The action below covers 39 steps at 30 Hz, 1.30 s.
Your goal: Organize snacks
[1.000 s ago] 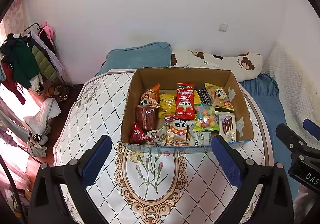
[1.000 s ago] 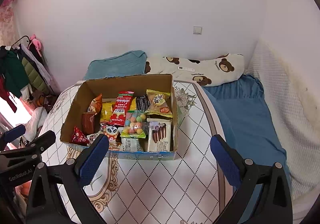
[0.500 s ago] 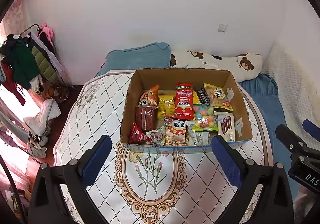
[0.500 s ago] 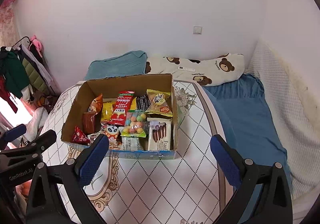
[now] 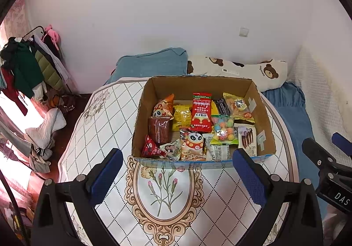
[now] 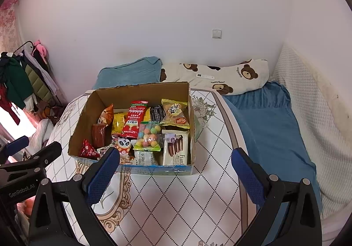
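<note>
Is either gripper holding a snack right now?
No, the left gripper and right gripper are both open and empty, short of the cardboard box.

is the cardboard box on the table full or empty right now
Mostly full. The cardboard box has its top open, and snack packets cover most of its floor; only a strip by the back wall is bare.

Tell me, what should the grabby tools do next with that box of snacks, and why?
Probably ease the right tool forward and down toward the white Franzzi packet. Both tools are open and empty, hanging short of the cardboard box, and that packet lies flat in the near right corner, the closest to that tool.
</note>
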Each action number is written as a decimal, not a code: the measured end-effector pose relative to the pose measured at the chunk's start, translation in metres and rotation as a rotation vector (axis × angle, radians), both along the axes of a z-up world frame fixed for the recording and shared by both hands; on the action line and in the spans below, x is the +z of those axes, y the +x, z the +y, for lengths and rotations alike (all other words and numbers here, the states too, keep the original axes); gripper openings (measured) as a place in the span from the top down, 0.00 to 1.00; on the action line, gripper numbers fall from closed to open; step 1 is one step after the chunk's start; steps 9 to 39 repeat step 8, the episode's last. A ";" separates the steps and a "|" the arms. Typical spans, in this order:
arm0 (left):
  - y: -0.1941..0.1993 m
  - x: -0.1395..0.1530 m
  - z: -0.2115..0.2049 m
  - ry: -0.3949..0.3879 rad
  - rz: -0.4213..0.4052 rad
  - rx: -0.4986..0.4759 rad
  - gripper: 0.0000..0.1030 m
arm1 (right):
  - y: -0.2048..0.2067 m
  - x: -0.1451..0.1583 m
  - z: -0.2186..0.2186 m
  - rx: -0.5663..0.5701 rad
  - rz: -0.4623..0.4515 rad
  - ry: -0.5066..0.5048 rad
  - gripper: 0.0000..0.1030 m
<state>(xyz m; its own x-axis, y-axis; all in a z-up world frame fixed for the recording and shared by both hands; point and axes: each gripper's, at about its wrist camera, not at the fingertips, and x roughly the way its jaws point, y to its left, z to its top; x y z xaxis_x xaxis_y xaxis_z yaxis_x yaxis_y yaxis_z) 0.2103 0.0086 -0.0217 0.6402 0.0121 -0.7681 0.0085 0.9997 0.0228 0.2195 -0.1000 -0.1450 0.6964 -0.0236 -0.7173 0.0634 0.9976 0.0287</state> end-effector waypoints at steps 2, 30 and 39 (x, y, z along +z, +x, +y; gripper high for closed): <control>0.000 0.000 0.000 0.001 0.000 -0.001 0.01 | 0.000 0.000 0.000 -0.001 0.000 0.003 0.00; -0.001 0.001 0.001 0.001 -0.009 -0.002 0.01 | -0.002 0.002 0.000 -0.001 -0.001 0.000 0.00; -0.001 0.001 0.001 0.001 -0.009 -0.002 0.01 | -0.002 0.002 0.000 -0.001 -0.001 0.000 0.00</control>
